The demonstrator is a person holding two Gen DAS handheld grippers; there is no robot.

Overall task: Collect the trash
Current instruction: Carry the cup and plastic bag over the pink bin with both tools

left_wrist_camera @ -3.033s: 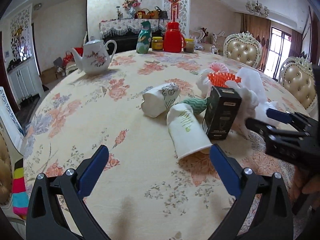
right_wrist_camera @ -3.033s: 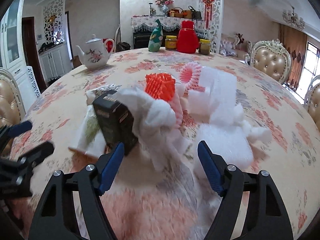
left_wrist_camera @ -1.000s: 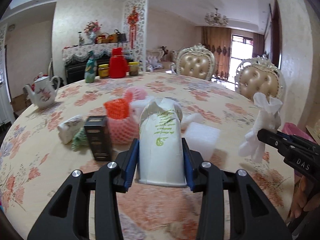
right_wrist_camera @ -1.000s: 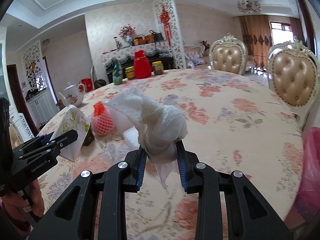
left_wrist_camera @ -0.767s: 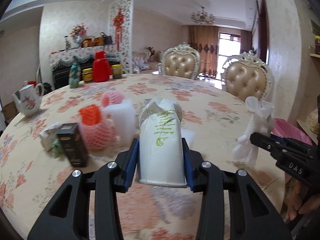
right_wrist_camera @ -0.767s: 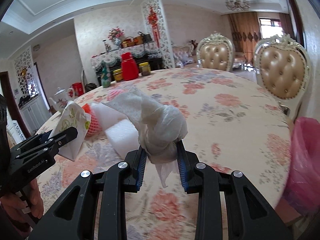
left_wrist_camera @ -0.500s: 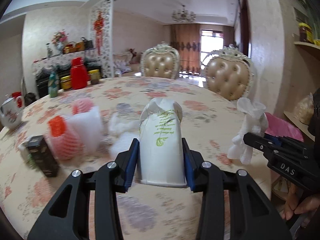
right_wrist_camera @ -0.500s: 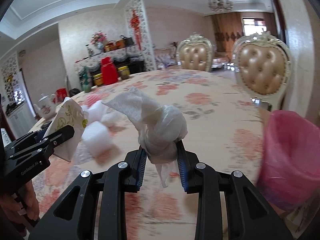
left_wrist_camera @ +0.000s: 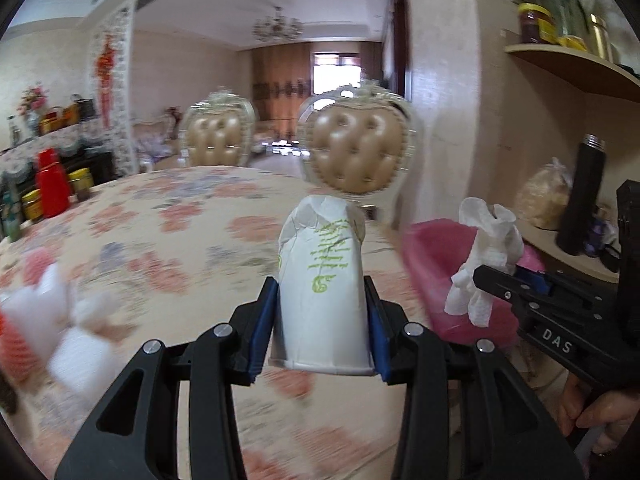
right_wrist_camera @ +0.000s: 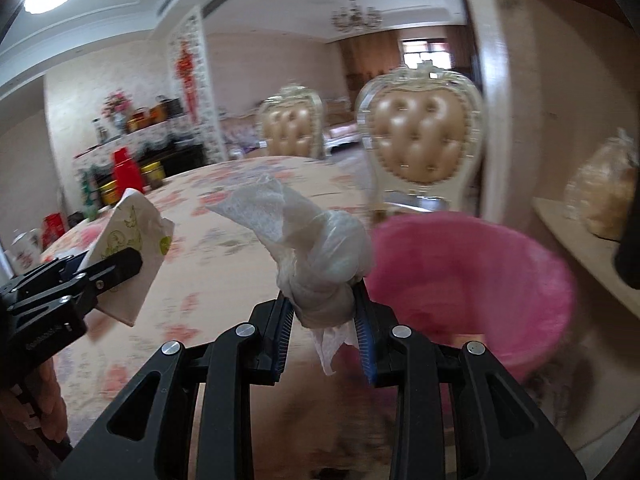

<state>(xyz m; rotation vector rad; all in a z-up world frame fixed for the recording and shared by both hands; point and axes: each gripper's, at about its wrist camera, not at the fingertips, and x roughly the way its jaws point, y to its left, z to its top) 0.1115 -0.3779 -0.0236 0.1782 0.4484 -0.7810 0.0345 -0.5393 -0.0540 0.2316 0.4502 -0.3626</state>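
My left gripper is clamped on a crushed white paper cup with green print, both blue pads pressing its sides; the cup's open rim faces back toward me and its crumpled end points forward. My right gripper is closed around a wad of white tissue, a loose corner of which hangs down between the pads.

I take the pink bin as my landmark. Seen from my right wrist, the tissue sits just left of the bin's near rim, overlapping it, and the bin's mouth opens to the right of the wad. The paper cup in my left gripper shows well to the left of the bin, over the table with its floral cloth. From my left wrist, the bin appears to the right of the cup, partly behind the tissue that my right gripper carries in front of it.

Behind the bin stands a padded chair, and a second chair is farther left of it. To the right of the bin runs a shelf with a black flask on it. Far left of the bin, at the table's far edge, stands a red jug. Much of the table is blurred.
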